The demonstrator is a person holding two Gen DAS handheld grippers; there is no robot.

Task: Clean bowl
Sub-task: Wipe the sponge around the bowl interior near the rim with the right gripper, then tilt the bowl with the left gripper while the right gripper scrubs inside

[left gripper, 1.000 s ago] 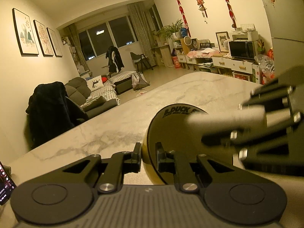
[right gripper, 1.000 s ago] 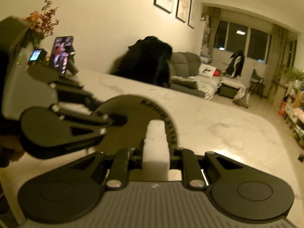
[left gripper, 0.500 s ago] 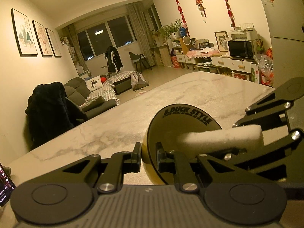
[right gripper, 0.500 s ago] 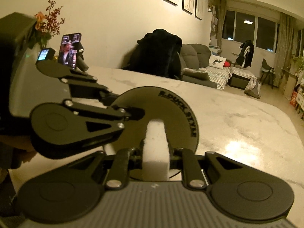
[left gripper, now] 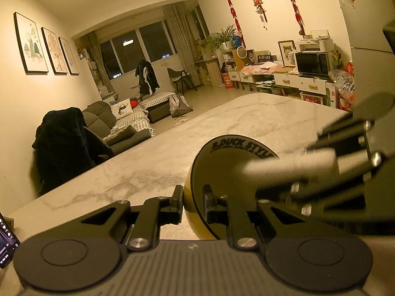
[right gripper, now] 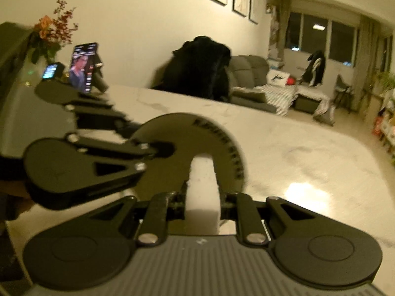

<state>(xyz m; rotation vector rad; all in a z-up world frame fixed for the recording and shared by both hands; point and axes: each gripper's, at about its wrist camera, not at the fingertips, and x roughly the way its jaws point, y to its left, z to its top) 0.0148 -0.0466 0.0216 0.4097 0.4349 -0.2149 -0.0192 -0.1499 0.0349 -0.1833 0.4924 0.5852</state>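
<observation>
Two thin grips worry us: our left gripper (left gripper: 193,201) pinches only the tipped bowl's (left gripper: 222,172) rim while our right gripper (right gripper: 202,203), clamped on the sponge (right gripper: 203,192), scrubs inside, so a hard push could pry the bowl loose onto the table (left gripper: 259,118).

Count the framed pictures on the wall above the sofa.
3. They hang in a row: the nearest picture, the middle picture, the far picture closest to the window. None looks hidden.

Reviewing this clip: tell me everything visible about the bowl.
The bowl is tipped on its side above the marble table, opening facing right. Outside yellow and glossy, inside dark, with black "B.DUCK STYLE" lettering along the inner rim. The left tool is shut on its rim, one finger outside, one inside. A white sponge, clamped in the right tool, reaches into the interior.
</observation>
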